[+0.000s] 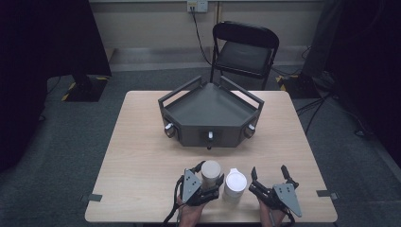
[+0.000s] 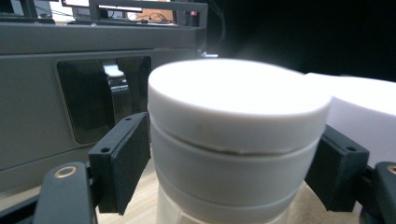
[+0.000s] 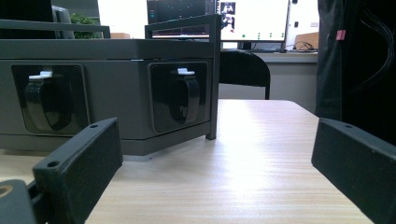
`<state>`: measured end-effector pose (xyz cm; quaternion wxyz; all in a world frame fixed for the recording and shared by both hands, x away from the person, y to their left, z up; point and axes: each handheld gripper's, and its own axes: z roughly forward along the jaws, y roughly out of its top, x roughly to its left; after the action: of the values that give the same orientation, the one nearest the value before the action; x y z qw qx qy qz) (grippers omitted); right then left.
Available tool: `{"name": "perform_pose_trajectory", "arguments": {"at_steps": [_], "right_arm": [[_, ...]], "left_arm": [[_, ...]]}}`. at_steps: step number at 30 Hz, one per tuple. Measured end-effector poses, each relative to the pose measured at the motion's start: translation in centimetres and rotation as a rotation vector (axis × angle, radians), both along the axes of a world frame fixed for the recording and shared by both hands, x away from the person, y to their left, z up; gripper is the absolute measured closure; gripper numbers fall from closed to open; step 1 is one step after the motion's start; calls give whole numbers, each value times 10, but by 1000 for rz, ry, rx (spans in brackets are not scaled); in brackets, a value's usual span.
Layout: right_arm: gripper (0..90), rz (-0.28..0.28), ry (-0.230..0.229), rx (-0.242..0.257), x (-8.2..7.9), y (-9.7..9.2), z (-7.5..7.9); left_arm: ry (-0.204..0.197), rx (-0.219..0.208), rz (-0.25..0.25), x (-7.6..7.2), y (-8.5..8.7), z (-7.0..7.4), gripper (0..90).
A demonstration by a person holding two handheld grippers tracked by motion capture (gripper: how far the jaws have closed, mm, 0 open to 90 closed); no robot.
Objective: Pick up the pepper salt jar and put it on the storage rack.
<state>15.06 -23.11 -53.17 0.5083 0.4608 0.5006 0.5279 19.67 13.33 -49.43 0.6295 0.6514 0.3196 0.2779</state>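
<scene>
- High view: left tool (image 1: 208, 176) straddles the upright jar (image 1: 211, 171) near the table's (image 1: 142, 142) front edge; second jar (image 1: 235, 183) just beside it, nearer the right tool (image 1: 269, 175).
- Left gripper view: pads (image 2: 122, 161) flank the jar (image 2: 236, 140) below its lid, seemingly just touching.
- Right gripper view: jaws wide, empty.

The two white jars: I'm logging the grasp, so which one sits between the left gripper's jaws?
The beige-lidded jar, on the left of the pair. The left gripper has its jaws on either side of it. The white-lidded jar stands free beside it.
</scene>
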Motion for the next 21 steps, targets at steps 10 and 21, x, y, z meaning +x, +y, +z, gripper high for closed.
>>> {"name": "perform_pose_trajectory", "arguments": {"at_steps": [10, 21], "right_arm": [[6, 1, 0, 0, 0, 0, 0], [6, 1, 0, 0, 0, 0, 0]], "left_arm": [[-3, -1, -11, 2, -2, -5, 333], [-15, 8, 15, -1, -6, -5, 349]]}}
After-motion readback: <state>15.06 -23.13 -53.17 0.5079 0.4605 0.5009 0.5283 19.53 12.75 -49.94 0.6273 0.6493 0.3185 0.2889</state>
